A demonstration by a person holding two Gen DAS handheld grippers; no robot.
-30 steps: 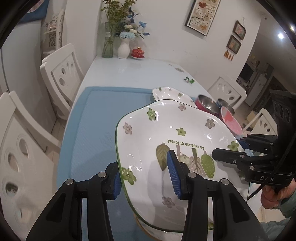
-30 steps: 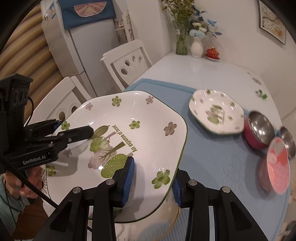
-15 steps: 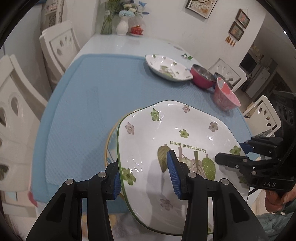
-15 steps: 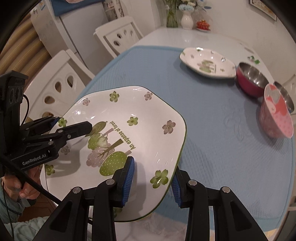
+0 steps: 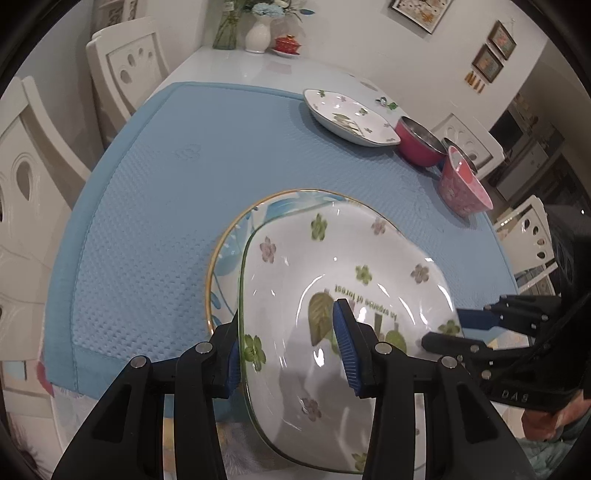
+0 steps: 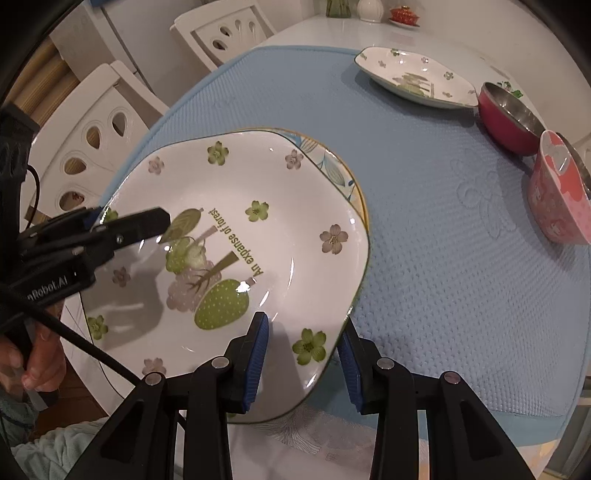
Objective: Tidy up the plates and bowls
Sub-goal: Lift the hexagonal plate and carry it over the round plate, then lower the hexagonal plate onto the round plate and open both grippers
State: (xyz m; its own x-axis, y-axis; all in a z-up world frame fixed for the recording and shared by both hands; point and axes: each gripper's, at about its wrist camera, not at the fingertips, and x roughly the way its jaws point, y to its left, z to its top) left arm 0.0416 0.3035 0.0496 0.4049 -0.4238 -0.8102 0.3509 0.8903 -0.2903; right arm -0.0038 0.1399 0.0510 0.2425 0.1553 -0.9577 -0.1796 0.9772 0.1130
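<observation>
Both grippers hold one white floral plate (image 5: 347, 302) by opposite rims. My left gripper (image 5: 291, 354) is shut on its left rim; it also shows in the right wrist view (image 6: 122, 229). My right gripper (image 6: 303, 358) is shut on its right rim; it shows in the left wrist view (image 5: 443, 332). The held plate (image 6: 236, 258) hangs just above a gold-rimmed blue-patterned plate (image 5: 236, 236) on the blue mat, seen in the right wrist view (image 6: 332, 162) too. A second white floral plate (image 5: 347, 114) (image 6: 413, 75) lies at the far side.
A red metal bowl (image 5: 419, 144) (image 6: 508, 118) and a pink bowl (image 5: 463, 184) (image 6: 557, 199) stand at the right of the blue mat (image 5: 159, 206). White chairs (image 5: 125, 70) line the left side. Vases (image 5: 258, 33) stand at the table's far end.
Both grippers have carried the floral plate forward and down over the table. The gold-rimmed plate now shows right beneath it.
</observation>
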